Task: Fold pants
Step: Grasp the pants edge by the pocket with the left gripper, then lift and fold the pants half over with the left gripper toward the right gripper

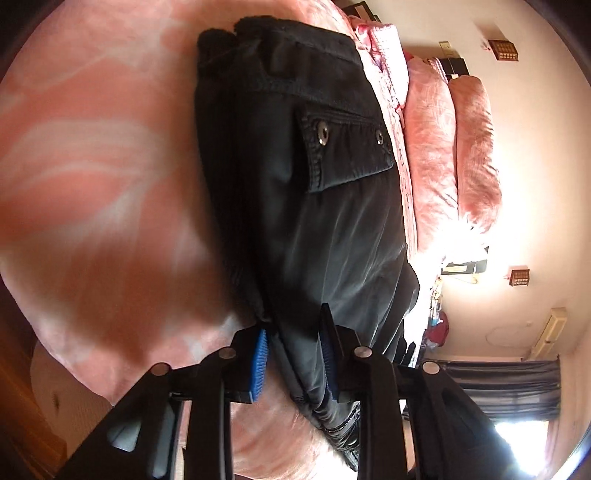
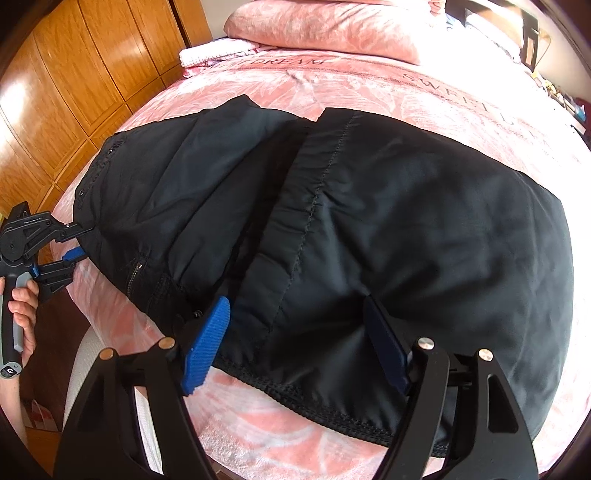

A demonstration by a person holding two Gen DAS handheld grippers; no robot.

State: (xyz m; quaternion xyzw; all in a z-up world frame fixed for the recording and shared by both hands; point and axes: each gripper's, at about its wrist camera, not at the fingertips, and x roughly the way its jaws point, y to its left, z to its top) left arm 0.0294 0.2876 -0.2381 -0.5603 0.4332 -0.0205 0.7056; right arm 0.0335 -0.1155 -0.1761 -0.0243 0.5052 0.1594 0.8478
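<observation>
Black pants (image 2: 406,229) lie folded across a pink bedspread (image 2: 277,424). In the right wrist view my right gripper (image 2: 295,306) is open wide over the hem at the near edge. Its left blue pad (image 2: 207,347) stands clear of the cloth, and the right pad sits in shadow against it. My left gripper (image 2: 86,240) is at the pants' left end, near the zipper, held by a hand (image 2: 22,314). In the left wrist view the pants (image 1: 314,221), with a buttoned pocket flap, run away from my left gripper (image 1: 295,321). The cloth's edge lies between its pads, which stand slightly apart.
Pink pillows (image 2: 325,26) and a folded pink-white cloth (image 2: 218,55) lie at the head of the bed. A wooden wardrobe (image 2: 92,66) stands close along the bed's left side. A dark curtain (image 1: 498,387) hangs by a bright window.
</observation>
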